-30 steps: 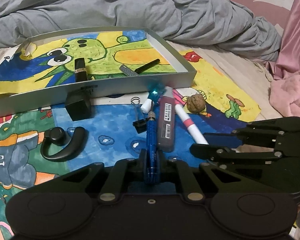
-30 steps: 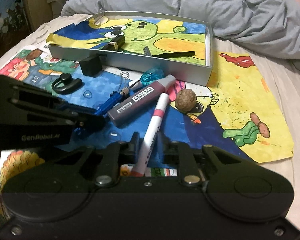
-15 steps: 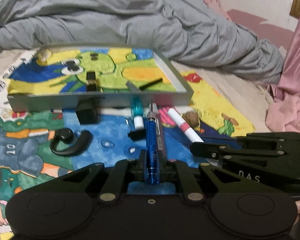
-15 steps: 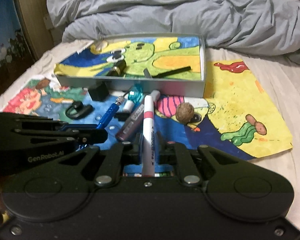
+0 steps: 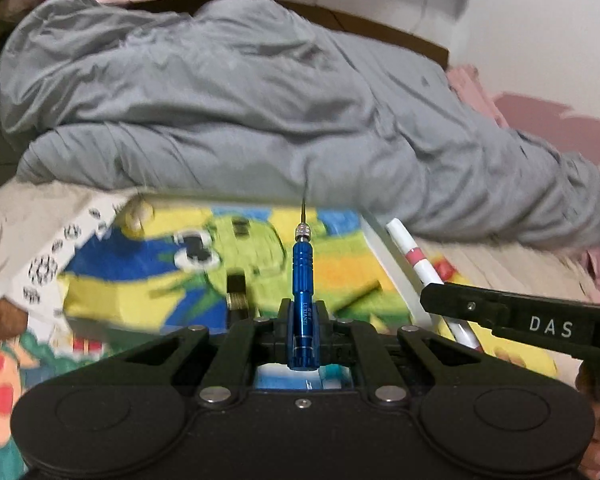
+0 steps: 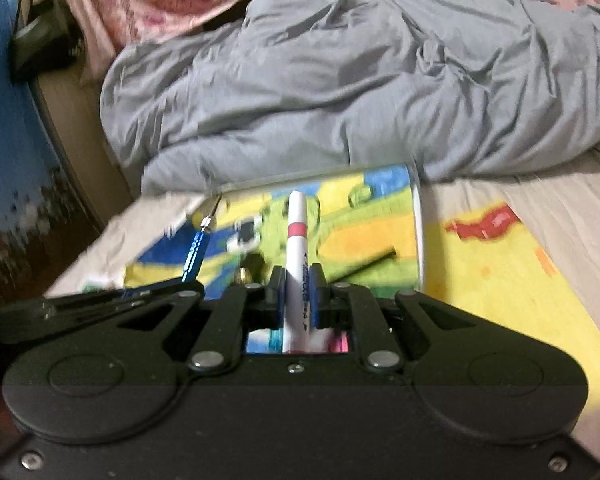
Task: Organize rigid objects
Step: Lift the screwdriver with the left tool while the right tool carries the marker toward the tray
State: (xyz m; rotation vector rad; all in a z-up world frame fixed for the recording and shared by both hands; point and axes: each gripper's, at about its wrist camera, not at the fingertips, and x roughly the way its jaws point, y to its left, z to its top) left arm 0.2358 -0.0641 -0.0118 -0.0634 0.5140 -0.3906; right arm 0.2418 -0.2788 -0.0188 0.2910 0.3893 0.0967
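Over the near edge of the tray (image 5: 384, 248), both of my tools are loaded. My left gripper (image 5: 303, 322) is pressed together on the blue precision screwdriver (image 5: 302, 280), pinching it near the butt end; the shaft runs straight out along the fingers, its needle tip aimed at the far wall of the tray and the grey duvet (image 5: 260, 112) behind it. My right gripper (image 6: 298, 296) is likewise clamped, on the white marker with the pink band (image 6: 298, 256), gripped low on the barrel with the capped end projecting forward over the tray floor.

Relation that governs the next move, in my judgement: the tray lies ahead of and below both tools, and each item's long axis points across the tray toward its far side. The marker sits toward the tray's right wall, the screwdriver toward the middle, so the two deposits need not cross. Already in the tray are a black stick (image 6: 364, 266) and a black-and-gold tube (image 5: 237, 294).

Risk noted: the screwdriver's sharp tip leads. I would lower the nose before letting go, so each piece lands flat rather than tip-first. Motion blur limits finer detail.
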